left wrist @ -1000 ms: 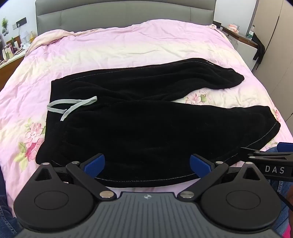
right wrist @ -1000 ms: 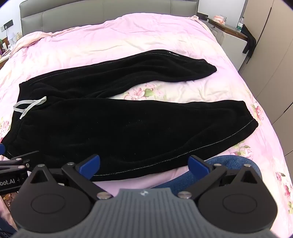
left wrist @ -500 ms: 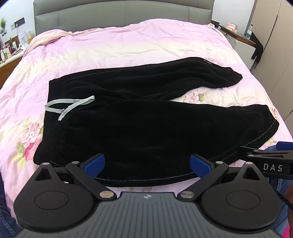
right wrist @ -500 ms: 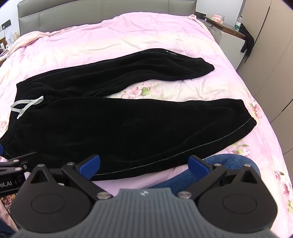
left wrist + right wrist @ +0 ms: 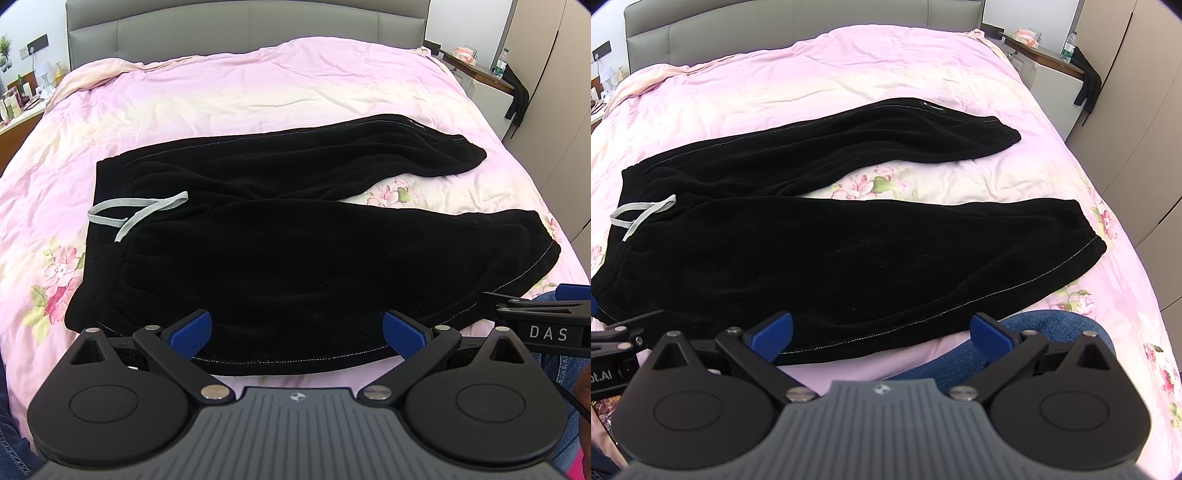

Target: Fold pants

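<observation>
Pants (image 5: 295,258) flat on bed (image 5: 258,99), just beyond left tongs (image 5: 297,332) and right tongs (image 5: 881,330); both spread wide, empty.

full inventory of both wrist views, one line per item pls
pants: 1, black, spread flat on the bed, legs apart, waist to the left
drawstring: 1, grey, lying loose on the waistband
bedspread: 1, pink with flower print, covers the bed
headboard: 1, grey padded, far end of the bed
bedside shelf: 1, right of the bed, with a bottle and a dark garment hanging off it
left side table: 1, wood, cluttered with small bottles
wardrobe: beige, right wall
left tongs: 1, black with blue pads, open, over the near edge of the pants
right tongs: 1, black with blue pads, open, over the near edge
person's leg: blue denim, at the near bed edge
</observation>
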Tool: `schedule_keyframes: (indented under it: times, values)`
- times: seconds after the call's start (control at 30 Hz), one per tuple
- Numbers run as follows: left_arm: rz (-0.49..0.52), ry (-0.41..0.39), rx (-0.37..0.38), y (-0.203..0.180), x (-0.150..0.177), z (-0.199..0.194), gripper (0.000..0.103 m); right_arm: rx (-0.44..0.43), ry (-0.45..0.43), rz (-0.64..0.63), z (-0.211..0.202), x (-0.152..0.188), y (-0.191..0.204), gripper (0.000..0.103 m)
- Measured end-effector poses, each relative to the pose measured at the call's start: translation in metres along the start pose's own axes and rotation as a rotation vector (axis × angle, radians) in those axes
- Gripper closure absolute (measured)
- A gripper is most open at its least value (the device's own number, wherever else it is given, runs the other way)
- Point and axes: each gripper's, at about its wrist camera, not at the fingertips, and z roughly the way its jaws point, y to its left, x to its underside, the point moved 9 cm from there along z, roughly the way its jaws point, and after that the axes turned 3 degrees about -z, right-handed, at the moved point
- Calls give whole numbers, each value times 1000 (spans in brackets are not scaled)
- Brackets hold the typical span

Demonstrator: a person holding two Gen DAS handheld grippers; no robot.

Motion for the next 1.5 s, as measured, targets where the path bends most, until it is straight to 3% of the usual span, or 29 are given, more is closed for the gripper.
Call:
schedule_keyframes:
  times: [1.5]
  values:
    - [-4,7,14,-3,4,0,0,8,-11,-6,-4,-4,4,5]
